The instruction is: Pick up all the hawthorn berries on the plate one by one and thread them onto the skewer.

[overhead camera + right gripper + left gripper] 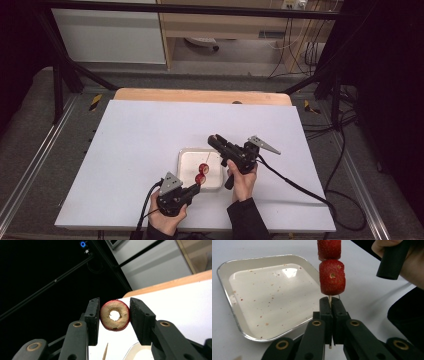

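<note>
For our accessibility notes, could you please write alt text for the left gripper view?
The left gripper has its jaws shut on a thin wooden skewer that stands upright with two red fruit pieces threaded on it. Behind and to the left, a shallow speckled tray lies on the white table.

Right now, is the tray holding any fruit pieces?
No: in the left gripper view the tray holds only red specks, while the two strawberry pieces sit on the skewer above it.

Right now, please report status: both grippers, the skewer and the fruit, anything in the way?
Left gripper shut on skewer, two strawberry pieces threaded, above tray. Right gripper shut on cored fruit ring, skewer tip just below it. Nothing in the way.
</note>
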### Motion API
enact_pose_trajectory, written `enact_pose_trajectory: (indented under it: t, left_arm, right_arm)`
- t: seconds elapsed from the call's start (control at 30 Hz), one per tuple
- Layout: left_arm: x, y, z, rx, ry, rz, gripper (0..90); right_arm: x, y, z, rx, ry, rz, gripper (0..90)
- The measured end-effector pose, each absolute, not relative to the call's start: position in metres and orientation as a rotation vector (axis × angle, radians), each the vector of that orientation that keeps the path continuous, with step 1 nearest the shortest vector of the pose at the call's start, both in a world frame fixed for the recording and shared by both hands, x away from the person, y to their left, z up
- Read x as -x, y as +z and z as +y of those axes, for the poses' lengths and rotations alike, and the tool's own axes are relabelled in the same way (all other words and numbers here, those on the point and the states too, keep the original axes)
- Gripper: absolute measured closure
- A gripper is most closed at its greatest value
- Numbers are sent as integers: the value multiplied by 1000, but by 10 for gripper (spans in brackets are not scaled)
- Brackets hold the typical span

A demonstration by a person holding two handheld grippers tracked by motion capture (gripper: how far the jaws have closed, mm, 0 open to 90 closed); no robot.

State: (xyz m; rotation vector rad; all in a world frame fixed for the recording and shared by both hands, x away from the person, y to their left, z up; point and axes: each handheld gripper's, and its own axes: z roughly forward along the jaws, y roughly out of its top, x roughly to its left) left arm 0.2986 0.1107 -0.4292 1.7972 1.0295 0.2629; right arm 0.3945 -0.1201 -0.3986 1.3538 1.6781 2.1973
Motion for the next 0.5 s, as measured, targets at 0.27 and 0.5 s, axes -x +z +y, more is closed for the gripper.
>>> enact_pose_trajectory:
  t: [0.27, 0.5]
  left_arm:
    - [-299, -427, 104, -1749, 247, 1052, 883]
    - [-300, -428, 104, -1734, 239, 1066, 883]
  right_arm:
    - [-389, -403, -116, -1308, 2238, 1599, 618]
    - [-388, -406, -113, -1302, 2252, 1566, 618]
